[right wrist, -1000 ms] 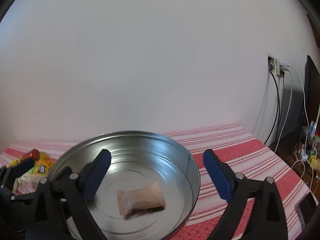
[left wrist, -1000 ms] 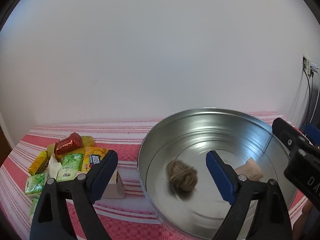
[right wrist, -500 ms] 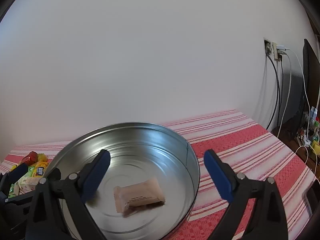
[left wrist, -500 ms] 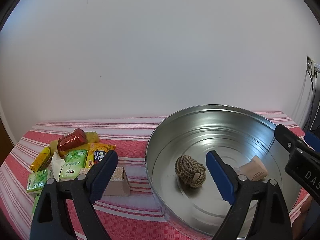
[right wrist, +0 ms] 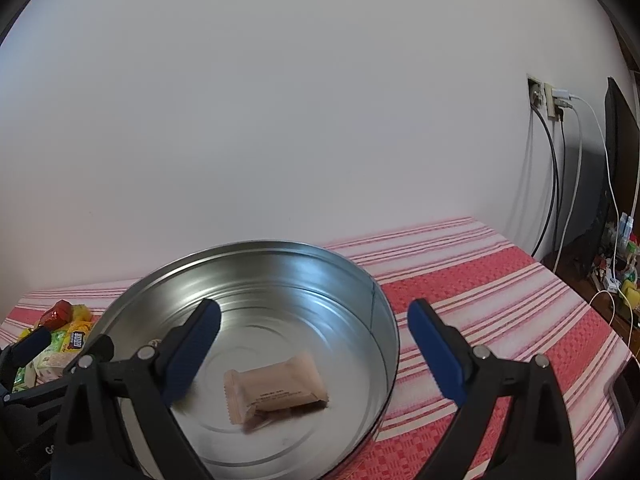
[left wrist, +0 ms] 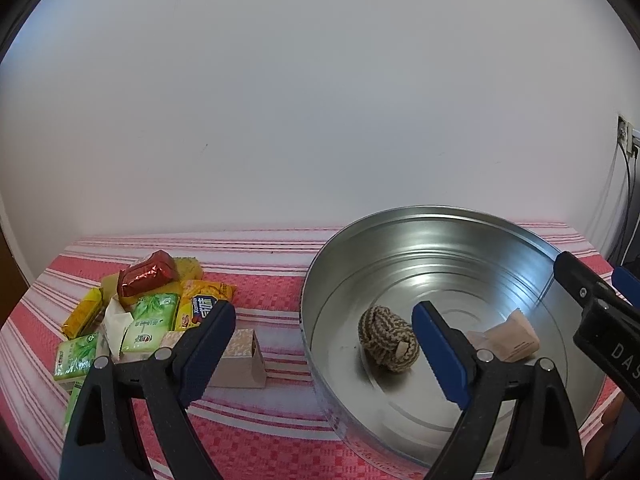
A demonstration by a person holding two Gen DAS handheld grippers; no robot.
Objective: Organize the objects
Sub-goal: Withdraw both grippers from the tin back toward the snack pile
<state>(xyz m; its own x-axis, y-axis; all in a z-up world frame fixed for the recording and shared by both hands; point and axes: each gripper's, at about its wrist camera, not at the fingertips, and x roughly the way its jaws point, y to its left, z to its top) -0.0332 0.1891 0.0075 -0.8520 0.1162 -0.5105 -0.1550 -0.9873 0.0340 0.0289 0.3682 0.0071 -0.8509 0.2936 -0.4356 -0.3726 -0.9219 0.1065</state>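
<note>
A: Both grippers are hanging released. Left gripper (left wrist: 322,338) is gaping over the tin's left rim, nothing between the pads. Right gripper (right wrist: 314,338) is spread wide above the tin, empty too.

B: What's in the tin (left wrist: 432,216)?

A: Rope knot (left wrist: 388,338) left of centre, pink wrapped bar (right wrist: 276,388) just right of it, apart.

B: Remaining stuff?

A: Snack packets (left wrist: 148,316) are sitting piled on the counter (left wrist: 264,276), well left of the tin. Beige box (left wrist: 240,354) is lying nearest.

B: I'd take the box next. Long axis?

A: Looks to be running away from the camera, open end facing right.

B: Then drop the pads across its narrow sides, staying clear of the rim.
</note>
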